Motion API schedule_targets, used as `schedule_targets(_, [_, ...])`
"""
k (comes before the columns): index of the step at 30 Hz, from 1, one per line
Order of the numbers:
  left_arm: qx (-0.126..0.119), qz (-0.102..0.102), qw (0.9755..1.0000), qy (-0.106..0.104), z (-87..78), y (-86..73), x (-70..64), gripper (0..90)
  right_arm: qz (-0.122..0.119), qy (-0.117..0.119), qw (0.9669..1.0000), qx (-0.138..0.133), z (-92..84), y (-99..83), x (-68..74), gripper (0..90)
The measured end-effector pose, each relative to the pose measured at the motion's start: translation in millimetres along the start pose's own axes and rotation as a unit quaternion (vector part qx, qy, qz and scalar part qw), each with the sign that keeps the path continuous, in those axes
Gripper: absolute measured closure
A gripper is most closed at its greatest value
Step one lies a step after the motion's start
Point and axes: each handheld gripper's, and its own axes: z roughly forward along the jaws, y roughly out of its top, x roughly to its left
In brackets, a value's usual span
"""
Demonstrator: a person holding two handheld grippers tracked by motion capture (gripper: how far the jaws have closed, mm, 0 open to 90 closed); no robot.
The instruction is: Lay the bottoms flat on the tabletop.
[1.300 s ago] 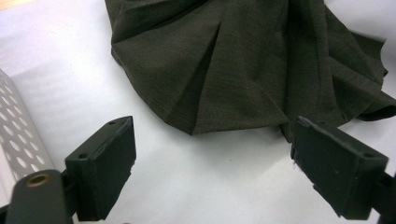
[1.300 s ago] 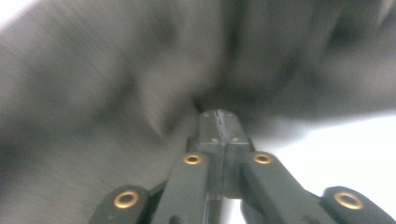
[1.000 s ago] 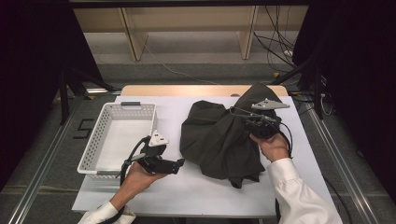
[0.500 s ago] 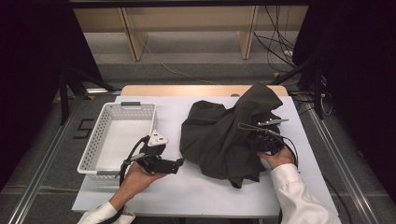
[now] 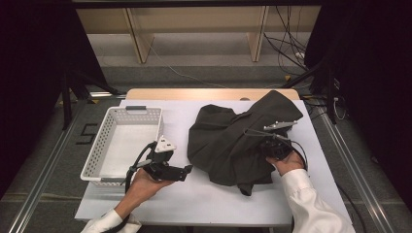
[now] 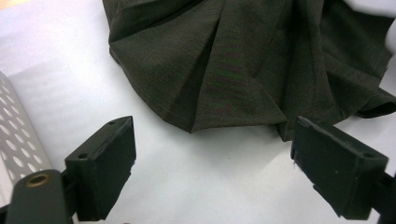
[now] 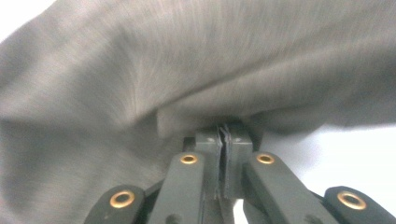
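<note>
Right hand-held gripper: jaws pressed together on a fold of the dark olive garment, pinching fabric at the cloth's right side, low over the surface. Fabric drapes over and past the jaw tips in the right gripper view. The jaws have just been closing, with cloth between them.

Left hand-held gripper: jaws spread wide, nothing between them, resting near the front edge of the surface, just short of the garment's hem. White perforated basket sits to its left, with nothing inside it.

Judged step: gathering or spreading the crumpled garment. To do it well:
- keep the right pinch firm; a thin fold can slip out.
- bring the left jaws forward onto the near hem, taking one layer's edge rather than a bunch.
- lift both ends evenly so folds fall open, clear of the basket rim.
</note>
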Motion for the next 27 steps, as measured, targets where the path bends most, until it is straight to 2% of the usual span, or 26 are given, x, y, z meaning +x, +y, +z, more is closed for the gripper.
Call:
schedule_targets(2, [-0.003, -0.001, 1.0, 0.0, 0.0, 0.1, 0.2, 13.6, -0.016, -0.009, 0.9992, -0.037, -19.1, 14.9, 10.2, 88.2])
schedule_targets(5, [-0.003, -0.003, 1.0, 0.001, 0.1, 0.3, 0.4, 13.6, -0.027, -0.009, 0.9961, -0.084, -37.0, 37.0, 23.3, 88.2])
schedule_targets(8, [-0.004, -0.003, 1.0, 0.001, -0.2, 0.3, 0.6, 13.6, -0.038, 0.003, 0.9936, -0.107, -42.2, 55.2, 37.0, 88.2])
schedule_targets(9, [-0.004, -0.003, 1.0, 0.001, -0.3, 0.3, 0.9, 13.6, -0.042, 0.014, 0.9931, -0.109, -39.9, 60.5, 44.4, 88.2])
schedule_targets(11, [-0.004, -0.004, 1.0, 0.002, -0.8, 0.5, 1.8, 13.6, -0.052, 0.027, 0.9929, -0.103, -29.4, 65.0, 57.8, 88.2])
schedule_targets(15, [-0.007, -0.008, 0.9999, 0.005, -3.7, 0.4, 5.1, 13.6, -0.074, 0.058, 0.9938, -0.06, 3.3, 59.7, 85.6, 88.1])
schedule_targets(17, [-0.01, -0.009, 0.9999, 0.007, -5.5, 0.8, 7.1, 13.5, -0.084, 0.062, 0.9939, -0.038, 16.2, 52.4, 94.7, 88.1])
schedule_targets(20, [-0.013, -0.011, 0.9998, 0.009, -8.6, 1.4, 9.8, 13.6, -0.094, 0.059, 0.9936, -0.02, 27.4, 40.0, 100.9, 87.7])
schedule_targets(21, [-0.015, -0.012, 0.9998, 0.01, -9.0, 1.4, 10.1, 13.6, -0.1, 0.056, 0.9933, -0.015, 28.1, 35.5, 101.9, 87.4])
schedule_targets(23, [-0.016, -0.012, 0.9997, 0.011, -9.5, 1.5, 10.3, 13.6, -0.095, 0.054, 0.9939, -0.013, 23.9, 28.6, 100.0, 84.6])
schedule_targets(26, [-0.016, -0.011, 0.9997, 0.011, -9.7, 1.9, 9.9, 13.6, -0.086, 0.066, 0.9939, -0.021, 7.3, 23.8, 90.7, 66.4])
schedule_targets(27, [-0.016, -0.011, 0.9998, 0.011, -9.7, 2.2, 9.5, 13.6, -0.084, 0.067, 0.9938, -0.028, 0.4, 21.8, 87.5, 63.0])
